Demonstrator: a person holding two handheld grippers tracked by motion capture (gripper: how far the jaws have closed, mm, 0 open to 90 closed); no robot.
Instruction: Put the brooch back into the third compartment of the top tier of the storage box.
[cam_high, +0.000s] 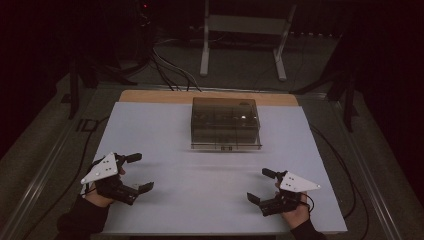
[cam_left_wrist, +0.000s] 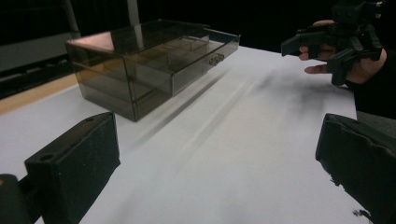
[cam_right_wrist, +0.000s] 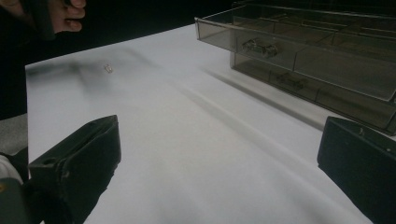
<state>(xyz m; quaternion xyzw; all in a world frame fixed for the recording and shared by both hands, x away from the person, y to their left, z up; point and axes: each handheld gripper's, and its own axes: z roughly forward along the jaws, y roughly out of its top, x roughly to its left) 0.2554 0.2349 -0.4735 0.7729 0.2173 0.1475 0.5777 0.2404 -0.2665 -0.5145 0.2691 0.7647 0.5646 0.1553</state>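
A smoky clear drawer box (cam_high: 226, 123) sits at the far middle of the white table (cam_high: 175, 200), its long axis running left to right and its handled drawer fronts facing the person. The left gripper (cam_high: 138, 173) and right gripper (cam_high: 261, 185) rest well short of it near the front corners, each with jaws spread wide and holding nothing.

You are working in a dim lab or recording studio, not a home. At your twelve o'clock a white metal frame stand (cam_high: 243, 37) rises off grey carpet, and black cables (cam_high: 170, 70) trail across the floor at eleven o'clock. Dark tripod legs (cam_high: 82, 75) flank the white-topped table (cam_high: 165, 135) at ten and two o'clock.
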